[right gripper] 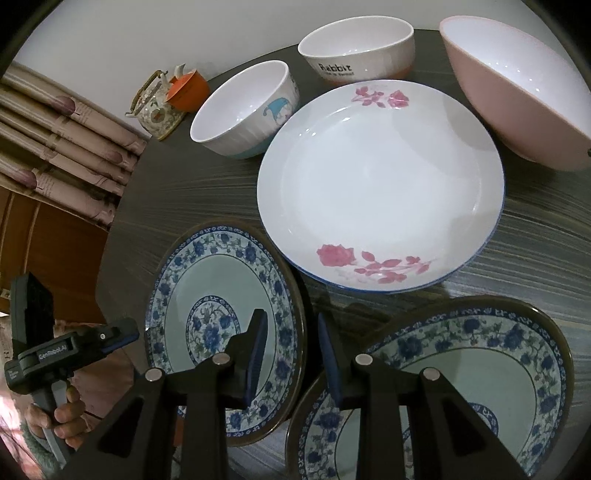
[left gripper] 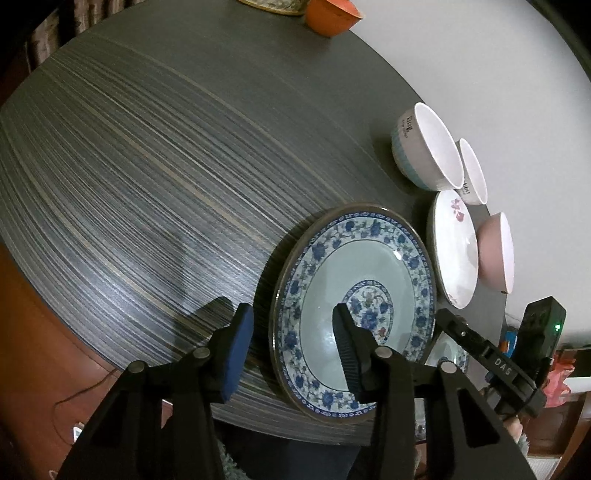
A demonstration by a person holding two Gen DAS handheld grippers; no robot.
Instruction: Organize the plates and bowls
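Note:
A blue-patterned plate (left gripper: 354, 291) lies on the dark striped table (left gripper: 147, 166). My left gripper (left gripper: 291, 347) is open; its fingers straddle the plate's near-left rim, one above the plate, one outside it. In the right wrist view the same plate (right gripper: 221, 295) lies at lower left and a second blue-patterned plate (right gripper: 480, 369) lies at lower right. My right gripper (right gripper: 291, 354) is open and empty over the gap between them. A white rose plate (right gripper: 380, 184), a white cartoon bowl (right gripper: 243, 110), a "Rabbit" bowl (right gripper: 358, 48) and a pink bowl (right gripper: 517, 99) stand behind.
An orange bowl (left gripper: 332, 16) and a patterned teapot (right gripper: 157, 107) stand at the table's far edge. The white wall runs along the table. A curtain (right gripper: 62, 147) hangs beyond the table. The left hand-held gripper body (right gripper: 48, 350) shows in the right wrist view.

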